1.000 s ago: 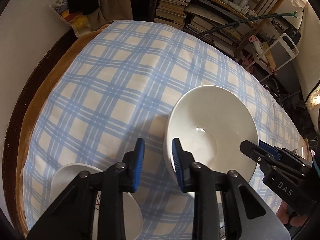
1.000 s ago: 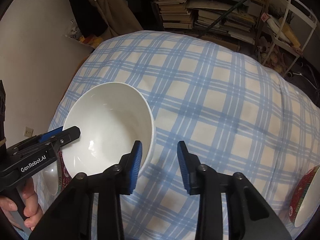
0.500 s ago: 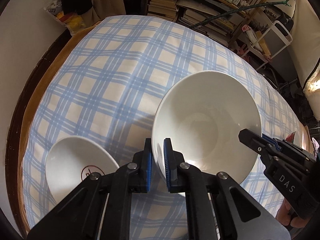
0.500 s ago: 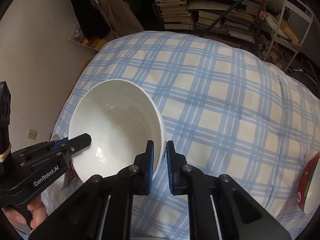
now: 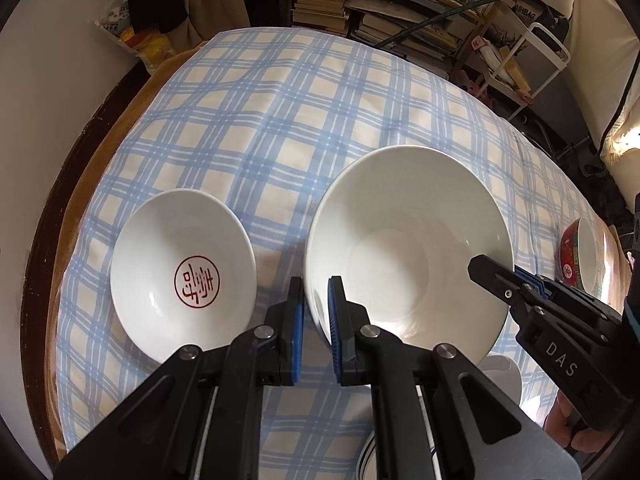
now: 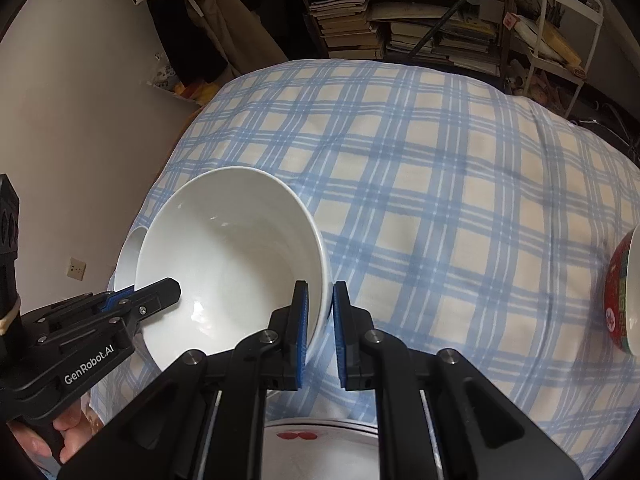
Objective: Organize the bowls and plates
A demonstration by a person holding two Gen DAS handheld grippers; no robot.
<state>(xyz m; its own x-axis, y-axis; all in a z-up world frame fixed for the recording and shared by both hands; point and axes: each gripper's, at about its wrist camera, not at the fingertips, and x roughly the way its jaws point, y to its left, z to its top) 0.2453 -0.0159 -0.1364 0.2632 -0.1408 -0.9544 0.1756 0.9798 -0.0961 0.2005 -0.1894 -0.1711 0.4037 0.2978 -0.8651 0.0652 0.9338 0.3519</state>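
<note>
A large plain white bowl [image 5: 404,248] is held above the checked tablecloth by both grippers. My left gripper [image 5: 316,320] is shut on its near left rim. My right gripper [image 6: 319,320] is shut on its near right rim; the bowl fills the left of the right wrist view [image 6: 232,264]. A smaller white bowl with a red seal mark [image 5: 182,276] sits on the cloth to the left, and shows behind the large bowl in the right wrist view [image 6: 128,256]. A red-patterned bowl [image 5: 576,252] stands at the far right, also seen in the right wrist view [image 6: 622,292].
A white plate with a red mark [image 6: 320,452] lies under my grippers at the near edge. The blue-checked tablecloth [image 5: 304,120] covers a round table. Shelves of books [image 5: 384,12] and a white rack [image 5: 536,60] stand behind the table. A wall [image 6: 80,120] is on the left.
Both grippers closed on the large bowl's rim and lifted it. The view rose, bringing the seal-marked bowl and the near plate into sight.
</note>
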